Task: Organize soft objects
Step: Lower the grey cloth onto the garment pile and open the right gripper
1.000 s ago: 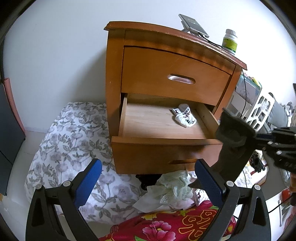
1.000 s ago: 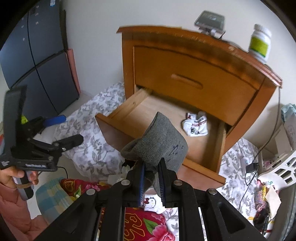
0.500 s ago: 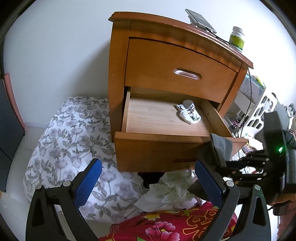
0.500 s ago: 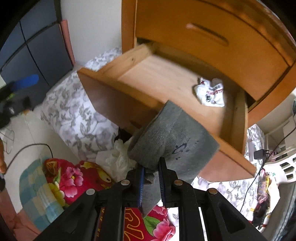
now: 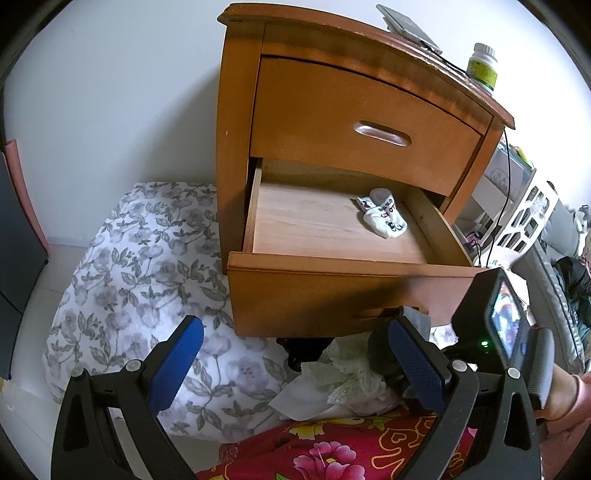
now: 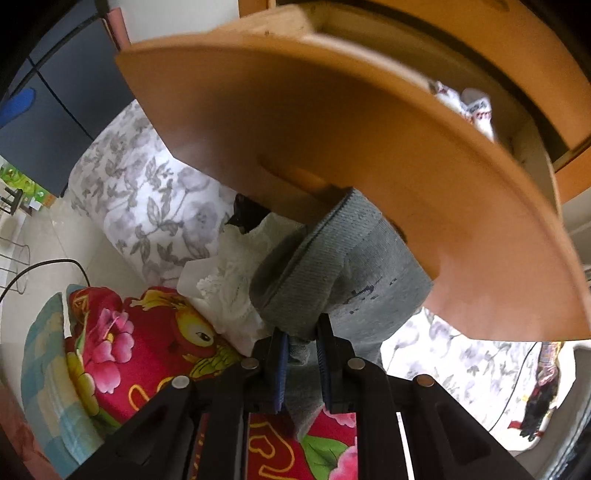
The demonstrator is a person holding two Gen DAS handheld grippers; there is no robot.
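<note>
A wooden two-drawer nightstand [image 5: 354, 122] is standing against the white wall, its lower drawer [image 5: 332, 236] pulled out and its curved front panel [image 6: 332, 147] looming just above and beyond the right gripper [image 6: 301, 354]. A small white patterned sock [image 5: 384, 218] is lying at the far right of the drawer floor. On top of the nightstand, a green-labelled white bottle [image 5: 482, 68] and a flat grey device [image 5: 408, 24] are sitting at the right. Below the drawer, crumpled white lace fabric [image 5: 343, 373] and a black item [image 5: 303, 347] are lying on the floor.

The right gripper is pointing steeply down, its jaws pinching a folded grey ribbed sock [image 6: 332, 273] that is sitting just below the drawer front. The left gripper [image 5: 295, 365] is hovering at the near side, jaws spread wide with nothing between them.

A grey floral-print cushion [image 5: 140, 280] is resting left of the nightstand, and a red flowered blanket [image 6: 147, 343] is covering the near floor.
</note>
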